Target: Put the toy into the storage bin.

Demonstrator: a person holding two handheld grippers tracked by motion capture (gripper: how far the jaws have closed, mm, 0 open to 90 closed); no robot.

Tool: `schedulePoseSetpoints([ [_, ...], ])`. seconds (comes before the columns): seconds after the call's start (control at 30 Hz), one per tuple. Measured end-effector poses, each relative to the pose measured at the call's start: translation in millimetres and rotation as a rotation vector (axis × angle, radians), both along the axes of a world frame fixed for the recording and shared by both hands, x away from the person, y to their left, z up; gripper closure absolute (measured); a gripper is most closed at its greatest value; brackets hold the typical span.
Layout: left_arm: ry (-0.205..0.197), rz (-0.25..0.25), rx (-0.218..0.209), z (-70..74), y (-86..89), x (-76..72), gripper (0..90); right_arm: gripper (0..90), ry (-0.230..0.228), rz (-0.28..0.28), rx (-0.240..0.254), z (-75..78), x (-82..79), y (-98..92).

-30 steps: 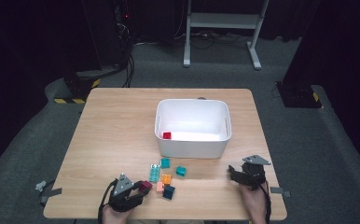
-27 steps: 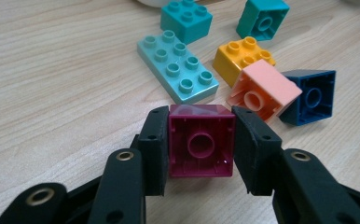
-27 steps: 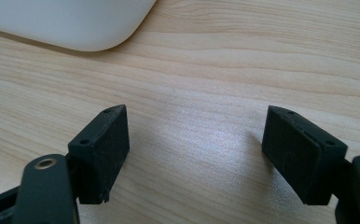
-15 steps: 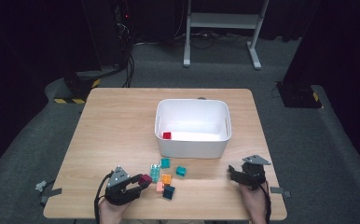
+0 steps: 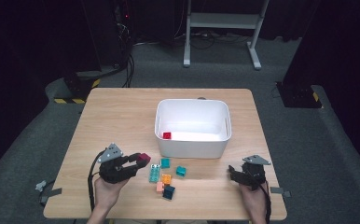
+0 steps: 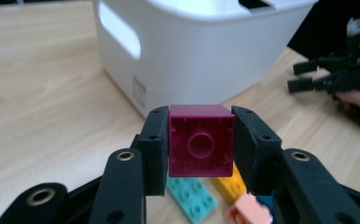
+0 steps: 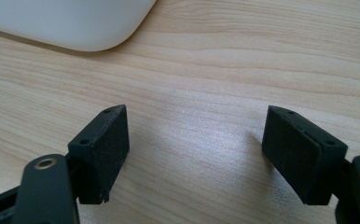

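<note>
At the lower left of the high view, I hold the left gripper point(image 5: 141, 161) clamped on a magenta brick point(image 6: 201, 140), lifted off the counter point(image 5: 122, 112) just short of the white bin point(image 5: 192, 144). The brick looks like hard, light, hollow plastic: stiff enough for a firm squeeze, its smooth walls likely slippery, so my pads point(image 6: 155, 147) sit on two flat opposite sides, open underside facing the camera. More loose bricks point(image 5: 166, 179) lie at the frame's lower centre, and a red brick point(image 5: 167, 136) rests inside the bin. At lower right, the right gripper point(image 7: 194, 154) stands wide and empty over bare wood.
</note>
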State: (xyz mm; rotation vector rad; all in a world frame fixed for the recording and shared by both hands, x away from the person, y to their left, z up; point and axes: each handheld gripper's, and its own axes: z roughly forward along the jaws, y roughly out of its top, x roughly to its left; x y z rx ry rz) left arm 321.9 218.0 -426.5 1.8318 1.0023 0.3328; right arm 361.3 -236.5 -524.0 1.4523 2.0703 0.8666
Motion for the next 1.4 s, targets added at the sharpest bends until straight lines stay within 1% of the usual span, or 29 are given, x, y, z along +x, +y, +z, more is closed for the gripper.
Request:
schedulePoseSetpoints([
  [0.07,-0.005,-0.007,-0.014,12.2,-1.5,8.8,58.8,22.8,0.0,0.0,0.0,0.0,0.0,0.0],
  [0.2,-0.03,-0.022,-0.014,32.5,-6.7,23.0,58.8,22.8,0.001,-0.002,0.001,0.0,-0.1,0.1],
  [0.3,-0.033,-0.031,-0.03,43.2,-10.1,33.9,58.8,22.8,0.0,0.0,0.0,0.0,0.1,0.0],
  [0.33,-0.039,-0.033,-0.028,47.5,-11.7,38.5,58.8,22.8,0.001,-0.001,0.001,0.0,-0.1,0.0],
  [0.4,-0.043,-0.032,-0.025,52.3,-14.6,44.6,58.8,22.8,0.0,0.0,0.0,0.0,0.0,0.0],
  [0.47,-0.032,-0.039,-0.051,56.3,-17.4,52.9,58.8,22.8,0.0,0.0,0.0,0.0,0.0,0.0],
  [0.5,-0.029,-0.04,-0.057,57.4,-18.8,55.3,58.8,22.9,0.001,-0.001,0.001,0.0,-0.1,0.1],
  [0.57,-0.037,-0.038,-0.039,60.2,-24.4,61.5,58.8,22.8,0.0,0.0,0.0,0.0,0.0,0.0],
  [0.67,-0.032,-0.042,-0.041,61.7,-31.4,69.0,58.8,22.8,0.001,-0.001,0.001,0.0,0.0,0.1],
  [0.8,-0.032,-0.049,-0.026,64.1,-41.8,78.4,58.7,22.8,0.0,0.0,0.0,0.0,0.0,0.0],
  [0.9,-0.024,-0.047,-0.015,64.4,-49.4,85.5,58.7,22.9,0.001,-0.001,0.001,0.1,-0.2,0.1],
  [1.0,-0.029,-0.049,0.013,64.3,-56.0,90.2,58.7,22.9,0.001,0.0,0.001,0.0,-0.1,0.0],
  [1.07,-0.029,-0.049,0.024,63.1,-59.6,94.2,58.7,22.9,0.002,-0.001,0.001,0.1,-0.1,0.1],
  [1.17,-0.02,-0.045,0.024,60.0,-64.0,99.2,58.6,22.9,0.001,-0.001,0.001,0.1,-0.2,0.1],
  [1.3,-0.013,-0.045,0.031,55.9,-68.0,102.7,58.6,22.9,0.002,0.0,0.001,0.1,-0.2,0.1],
  [1.4,-0.012,-0.044,0.048,54.5,-71.1,104.9,58.6,22.9,0.002,0.0,0.001,0.1,-0.2,0.1],
])
